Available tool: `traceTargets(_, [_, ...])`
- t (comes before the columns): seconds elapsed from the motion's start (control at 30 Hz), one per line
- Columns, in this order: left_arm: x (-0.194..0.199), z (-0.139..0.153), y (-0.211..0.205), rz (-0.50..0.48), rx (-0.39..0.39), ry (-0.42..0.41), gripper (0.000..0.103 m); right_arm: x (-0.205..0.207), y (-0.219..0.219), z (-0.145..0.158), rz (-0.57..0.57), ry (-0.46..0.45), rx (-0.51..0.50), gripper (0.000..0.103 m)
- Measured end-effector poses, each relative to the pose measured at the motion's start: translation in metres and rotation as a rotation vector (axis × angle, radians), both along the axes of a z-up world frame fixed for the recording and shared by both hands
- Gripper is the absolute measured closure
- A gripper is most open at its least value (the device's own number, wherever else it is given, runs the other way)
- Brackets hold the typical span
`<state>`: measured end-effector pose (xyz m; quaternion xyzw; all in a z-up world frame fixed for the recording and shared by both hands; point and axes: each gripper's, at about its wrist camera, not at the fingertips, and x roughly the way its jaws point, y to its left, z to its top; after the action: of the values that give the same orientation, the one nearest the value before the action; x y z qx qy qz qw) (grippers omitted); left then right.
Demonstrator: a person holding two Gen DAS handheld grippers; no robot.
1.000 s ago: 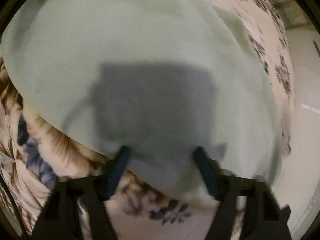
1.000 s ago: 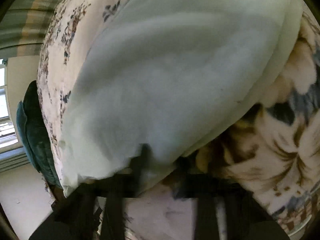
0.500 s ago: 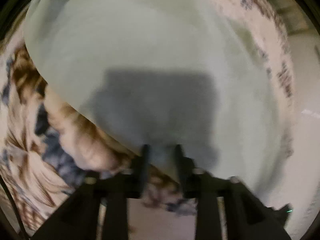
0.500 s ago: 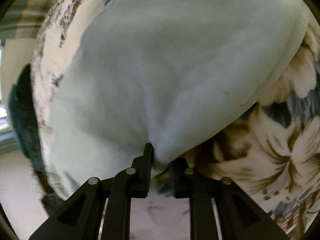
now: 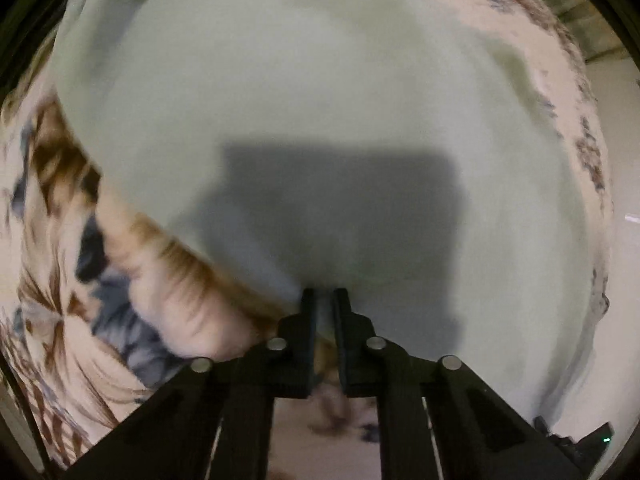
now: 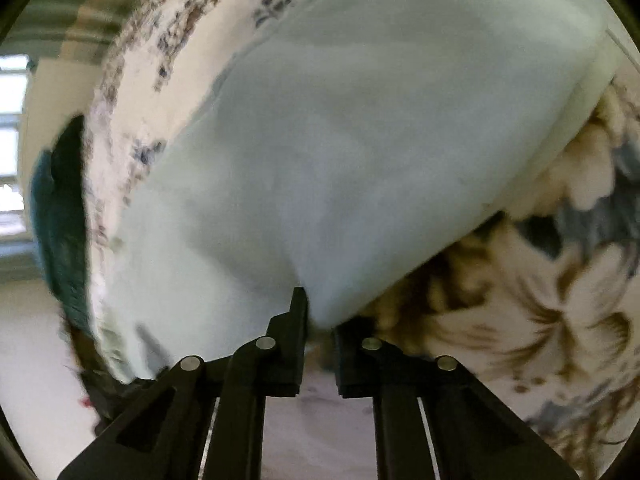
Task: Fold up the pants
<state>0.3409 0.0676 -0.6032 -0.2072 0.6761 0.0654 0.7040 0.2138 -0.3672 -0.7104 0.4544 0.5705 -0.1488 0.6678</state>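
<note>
Pale green pants (image 5: 320,92) lie spread over a floral bedspread (image 5: 60,280). Left gripper (image 5: 324,300) and right gripper (image 6: 318,312) each pinch the near edge of the pants. A dark teal cushion (image 6: 56,216) sits beyond the bedspread's left side.

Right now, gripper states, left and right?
Left gripper: closed on the near edge of the pale green pants.
Right gripper: closed on the pants' edge too, over the floral bedspread.
</note>
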Motion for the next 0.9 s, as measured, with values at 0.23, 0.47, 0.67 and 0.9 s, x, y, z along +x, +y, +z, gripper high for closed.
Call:
traceTargets(0.23, [0.017, 0.04, -0.034, -0.14, 0.076, -0.048, 0.073, -0.008, -0.025, -0.03, -0.116, -0.045, 0.232, 0.085])
traceTargets(0.47, [0.023, 0.073, -0.121, -0.385, 0.154, -0.199, 0.031, -0.068, -0.115, 0.031, -0.431, -0.123, -0.048, 0.05])
traceTargets(0.67, [0.048, 0.045, -0.212, -0.534, 0.137, -0.192, 0.016, -0.084, -0.21, 0.014, -0.639, -0.141, -0.063, 0.05])
traceTargets(0.9, [0.038, 0.033, -0.239, -0.622, 0.164, -0.161, 0.016, -0.073, -0.216, 0.004, -0.475, -0.028, -0.192, 0.096])
